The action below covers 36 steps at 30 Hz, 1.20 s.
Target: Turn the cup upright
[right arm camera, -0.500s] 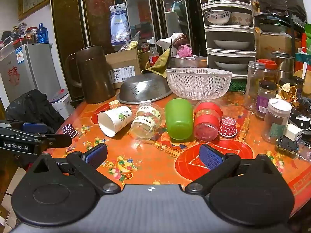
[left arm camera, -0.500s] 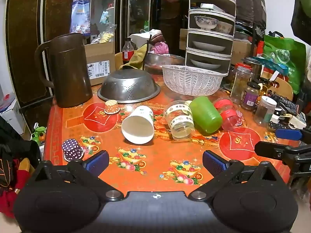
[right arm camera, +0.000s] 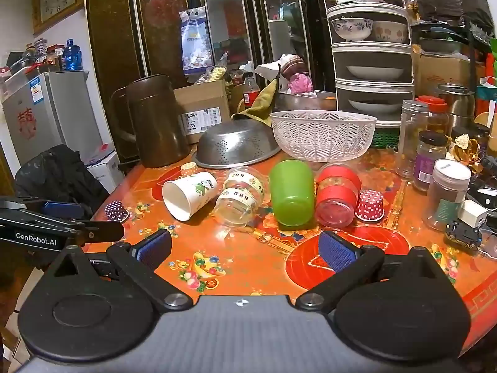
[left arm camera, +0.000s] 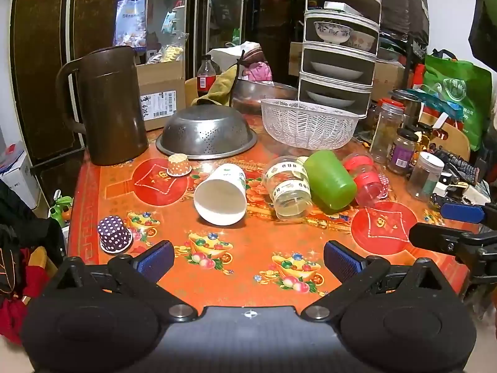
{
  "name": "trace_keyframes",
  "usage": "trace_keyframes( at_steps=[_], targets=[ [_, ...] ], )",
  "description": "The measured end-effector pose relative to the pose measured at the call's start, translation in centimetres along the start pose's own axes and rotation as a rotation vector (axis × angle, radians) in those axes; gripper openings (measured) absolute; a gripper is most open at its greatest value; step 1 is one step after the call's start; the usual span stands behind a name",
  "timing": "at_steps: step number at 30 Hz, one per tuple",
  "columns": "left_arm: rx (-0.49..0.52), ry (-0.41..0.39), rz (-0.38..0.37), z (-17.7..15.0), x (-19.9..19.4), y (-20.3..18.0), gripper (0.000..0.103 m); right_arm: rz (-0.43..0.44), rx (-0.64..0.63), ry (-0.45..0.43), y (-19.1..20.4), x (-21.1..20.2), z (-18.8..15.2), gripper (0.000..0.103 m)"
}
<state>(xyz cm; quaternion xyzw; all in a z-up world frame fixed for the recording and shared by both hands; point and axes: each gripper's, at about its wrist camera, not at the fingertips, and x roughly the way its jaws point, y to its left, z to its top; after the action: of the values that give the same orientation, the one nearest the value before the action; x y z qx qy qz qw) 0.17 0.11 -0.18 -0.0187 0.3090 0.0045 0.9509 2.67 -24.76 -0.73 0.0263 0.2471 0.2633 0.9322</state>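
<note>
A white paper cup [left arm camera: 221, 195] lies on its side on the red table, mouth toward me; it also shows in the right wrist view [right arm camera: 188, 193]. Beside it lie a clear jar [left arm camera: 289, 186], a green cup [left arm camera: 330, 178] and a red-banded jar [left arm camera: 365, 175], all on their sides. My left gripper [left arm camera: 248, 256] is open and empty, short of the paper cup. My right gripper [right arm camera: 245, 250] is open and empty, short of the green cup [right arm camera: 291, 191]. The right gripper's fingers [left arm camera: 447, 239] show at the left view's right edge.
A brown pitcher [left arm camera: 108, 105], an upturned steel colander [left arm camera: 206, 132] and a white basket [left arm camera: 307, 122] stand behind the cups. Small dotted paper cups [left arm camera: 114, 233] [right arm camera: 369, 205] sit nearby. Jars [right arm camera: 447, 192] crowd the right side. The table edge [left arm camera: 74, 217] runs at left.
Both grippers have moved slightly forward toward the cups. Nothing on the table has moved.
</note>
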Motion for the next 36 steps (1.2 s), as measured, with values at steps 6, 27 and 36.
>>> trace_keyframes(
  at_steps=[6,27,36],
  targets=[
    [-0.005,0.005,0.002,-0.1,0.21,-0.04,0.103,0.01,-0.001,0.003,0.0,0.12,0.03,0.102],
    [-0.008,0.005,0.006,-0.07,0.18,0.05,0.103,0.018,0.008,0.004,0.03,0.05,0.04,0.102],
    [-0.008,0.004,0.005,-0.07,0.18,0.05,0.103,0.018,0.009,0.007,-0.1,0.07,0.06,0.102]
  ],
)
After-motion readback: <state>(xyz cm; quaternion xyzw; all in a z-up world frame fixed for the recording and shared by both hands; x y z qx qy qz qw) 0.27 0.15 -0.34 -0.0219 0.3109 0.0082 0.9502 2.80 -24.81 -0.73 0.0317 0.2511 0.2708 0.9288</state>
